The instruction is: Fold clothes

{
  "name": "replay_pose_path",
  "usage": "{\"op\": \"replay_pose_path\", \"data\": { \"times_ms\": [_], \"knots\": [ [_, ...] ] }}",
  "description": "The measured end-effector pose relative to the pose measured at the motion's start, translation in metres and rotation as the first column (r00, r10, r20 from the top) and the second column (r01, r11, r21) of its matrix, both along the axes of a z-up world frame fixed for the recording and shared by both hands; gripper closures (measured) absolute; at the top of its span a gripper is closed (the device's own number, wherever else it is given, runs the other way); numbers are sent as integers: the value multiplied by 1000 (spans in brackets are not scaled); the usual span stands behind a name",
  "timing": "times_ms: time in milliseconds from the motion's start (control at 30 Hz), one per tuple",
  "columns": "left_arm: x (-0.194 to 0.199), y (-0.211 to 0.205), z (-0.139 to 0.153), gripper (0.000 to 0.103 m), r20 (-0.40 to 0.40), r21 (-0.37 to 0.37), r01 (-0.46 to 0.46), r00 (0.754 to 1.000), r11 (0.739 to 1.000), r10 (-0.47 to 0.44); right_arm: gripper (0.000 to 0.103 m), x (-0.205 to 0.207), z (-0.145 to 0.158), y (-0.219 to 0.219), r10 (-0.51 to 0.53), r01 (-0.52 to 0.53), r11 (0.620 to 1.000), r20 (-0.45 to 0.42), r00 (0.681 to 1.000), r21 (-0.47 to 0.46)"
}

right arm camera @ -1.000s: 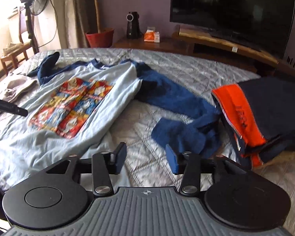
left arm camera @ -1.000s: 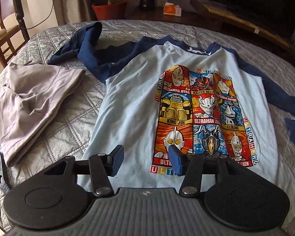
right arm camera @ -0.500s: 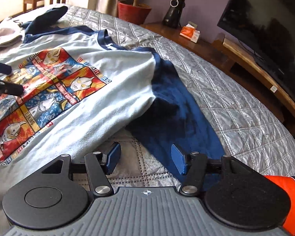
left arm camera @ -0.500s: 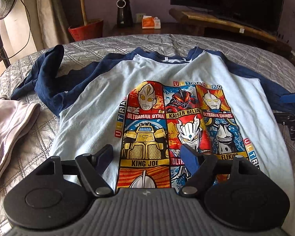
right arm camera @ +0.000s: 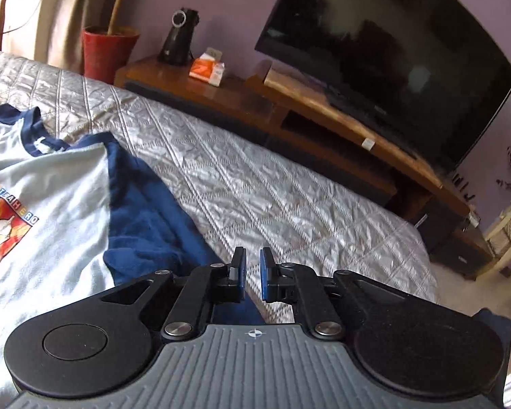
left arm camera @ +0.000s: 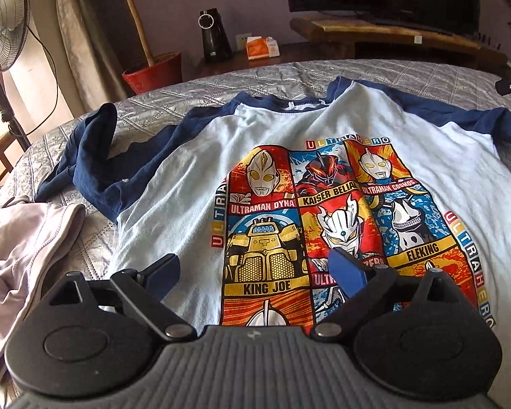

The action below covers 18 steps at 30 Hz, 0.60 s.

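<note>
A light-blue shirt (left arm camera: pixel 194 184) with navy sleeves lies flat on the quilted bed (right arm camera: pixel 255 184), collar toward the television (right arm camera: pixel 385 44), hem cut off below. Bare quilt stays open beyond its right sleeve (right arm camera: pixel 146 204). The left tool (left arm camera: pixel 255 272) is opening wide above the print, gripping nothing. The right tool (right arm camera: pixel 252 272) is closing over the sleeve's edge; contact is unclear.

Each gripper is showing a ribbed grey housing (left arm camera: pixel 255 368), two black round discs, black linkage arms with silver rivets (one per arm) and blue pads (right arm camera: pixel 265 274).
</note>
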<state>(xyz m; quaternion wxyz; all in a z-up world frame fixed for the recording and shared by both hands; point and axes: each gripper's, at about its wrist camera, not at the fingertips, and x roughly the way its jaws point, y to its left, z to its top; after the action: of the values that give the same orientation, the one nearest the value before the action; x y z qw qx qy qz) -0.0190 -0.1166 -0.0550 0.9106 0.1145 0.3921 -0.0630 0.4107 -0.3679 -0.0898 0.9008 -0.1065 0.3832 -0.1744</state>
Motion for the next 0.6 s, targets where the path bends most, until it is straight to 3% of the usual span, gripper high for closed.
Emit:
{"op": "replay_pose_path", "data": {
  "times_ms": [100,200,300,333,400,433,533,600],
  "knots": [
    [4,4,1,9,-9,-10,-1,1000,1000,1,85,-22,13,6,34,-48,989,96,995,140],
    [5,3,1,9,-6,-12,2,1000,1000,-2,71,-36,3,32,95,-99,964,26,995,246],
    [5,5,4,9,-5,-17,1,1000,1000,-1,64,-72,-4,50,62,-68,918,28,998,391],
    [5,6,4,10,-8,-21,-1,1000,1000,1,50,-88,-7,55,47,-50,881,20,999,470],
    [5,8,4,11,-16,-34,-5,1000,999,4,36,-117,-16,70,53,-39,859,-12,999,510],
    [7,8,4,12,-22,-40,-8,1000,999,7,37,-131,-20,78,64,-37,854,-34,997,519],
    [10,5,2,13,-27,-44,-9,1000,999,8,37,-151,-36,102,148,-69,902,-156,977,427],
    [12,2,0,13,-24,-36,-7,1000,999,6,31,-156,-38,104,142,-69,914,-155,978,399]
  ]
}}
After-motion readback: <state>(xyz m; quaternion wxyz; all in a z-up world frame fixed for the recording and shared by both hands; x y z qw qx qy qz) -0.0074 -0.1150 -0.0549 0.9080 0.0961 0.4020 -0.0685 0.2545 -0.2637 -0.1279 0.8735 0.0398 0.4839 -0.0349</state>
